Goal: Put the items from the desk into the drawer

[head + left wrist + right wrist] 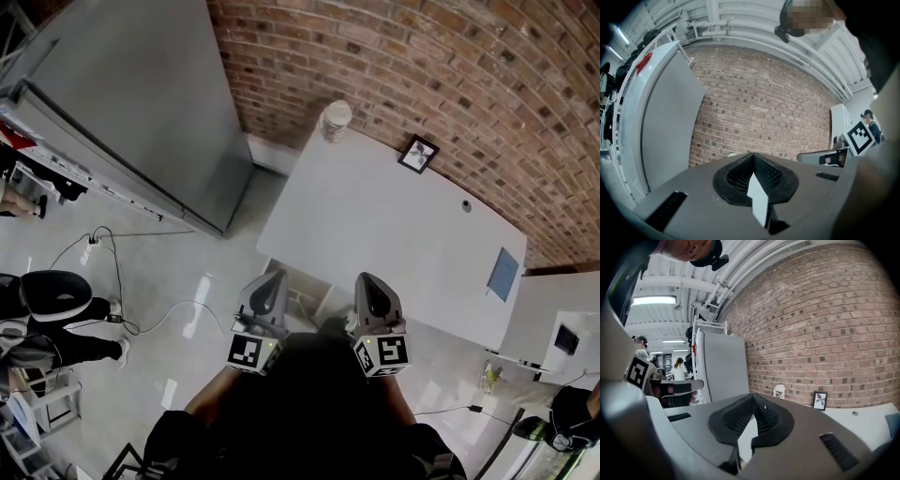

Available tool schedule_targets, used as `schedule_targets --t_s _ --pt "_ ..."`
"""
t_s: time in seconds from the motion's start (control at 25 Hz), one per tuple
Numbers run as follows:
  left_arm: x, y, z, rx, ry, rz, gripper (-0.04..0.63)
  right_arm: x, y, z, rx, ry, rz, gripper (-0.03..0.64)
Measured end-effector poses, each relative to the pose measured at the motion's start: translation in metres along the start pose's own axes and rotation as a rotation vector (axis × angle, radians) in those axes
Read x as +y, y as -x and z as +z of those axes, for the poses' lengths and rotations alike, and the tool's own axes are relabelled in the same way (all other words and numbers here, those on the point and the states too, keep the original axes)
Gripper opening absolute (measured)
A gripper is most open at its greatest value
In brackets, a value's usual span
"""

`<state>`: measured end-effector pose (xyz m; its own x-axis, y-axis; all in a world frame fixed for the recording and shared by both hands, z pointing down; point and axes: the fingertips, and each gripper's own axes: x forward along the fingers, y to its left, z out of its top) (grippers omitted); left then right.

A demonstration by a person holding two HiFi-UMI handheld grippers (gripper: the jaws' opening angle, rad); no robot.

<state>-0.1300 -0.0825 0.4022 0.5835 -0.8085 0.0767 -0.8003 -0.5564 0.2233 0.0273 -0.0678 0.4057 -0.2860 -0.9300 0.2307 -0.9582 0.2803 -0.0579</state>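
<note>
A white desk (394,234) stands against the brick wall. On it are a white cup (336,120) at the far corner, a small framed picture (418,153), a small round object (466,205) and a blue flat item (503,273) near the right edge. In the right gripper view the cup (779,391) and picture (819,400) stand ahead. My left gripper (275,278) and right gripper (367,280) hover side by side at the desk's near edge, apart from every item. The left gripper (753,155) and right gripper (753,395) are both shut with nothing between their jaws. I cannot make out a drawer.
A tall grey cabinet (141,103) stands left of the desk by the brick wall (450,66). Cables (112,272) lie on the floor at left, near a seated person (47,309). A white unit (553,323) adjoins the desk's right end.
</note>
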Motion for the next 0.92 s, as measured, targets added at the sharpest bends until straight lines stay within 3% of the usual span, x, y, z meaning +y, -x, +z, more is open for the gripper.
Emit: schedule_targets --t_s 0.76,0.92 --pt "0.002 0.008 0.005 -0.015 0.008 0.010 0.000 0.001 0.007 -0.009 0.025 0.014 -0.027 -0.002" --pt "0.001 0.008 0.012 -0.084 0.006 -0.005 0.000 0.002 0.007 -0.010 0.023 0.020 -0.027 -0.002"
